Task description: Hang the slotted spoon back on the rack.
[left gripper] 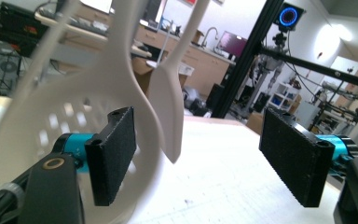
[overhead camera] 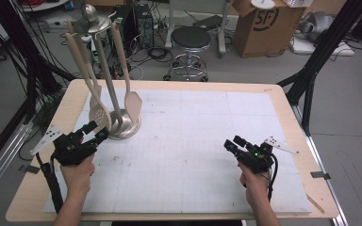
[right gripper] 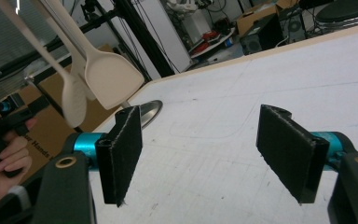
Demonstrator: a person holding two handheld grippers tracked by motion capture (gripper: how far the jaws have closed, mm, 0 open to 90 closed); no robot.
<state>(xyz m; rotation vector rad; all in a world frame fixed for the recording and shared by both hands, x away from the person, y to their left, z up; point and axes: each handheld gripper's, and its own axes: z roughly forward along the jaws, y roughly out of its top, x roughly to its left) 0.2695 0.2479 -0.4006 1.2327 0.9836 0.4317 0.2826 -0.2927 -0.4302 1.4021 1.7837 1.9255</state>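
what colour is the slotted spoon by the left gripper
Cream white slotted spoon, best in the left gripper view.

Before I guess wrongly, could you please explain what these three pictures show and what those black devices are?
A person at a table holds a two-jaw gripper in each hand. The high view looks down from above; the other two come from cameras riding on each gripper, looking along its black jaws. The left gripper is open close to a slotted spoon hanging from a metal utensil stand, beside a hanging spatula. The right gripper is open over the bare white mat. Neither holds anything.
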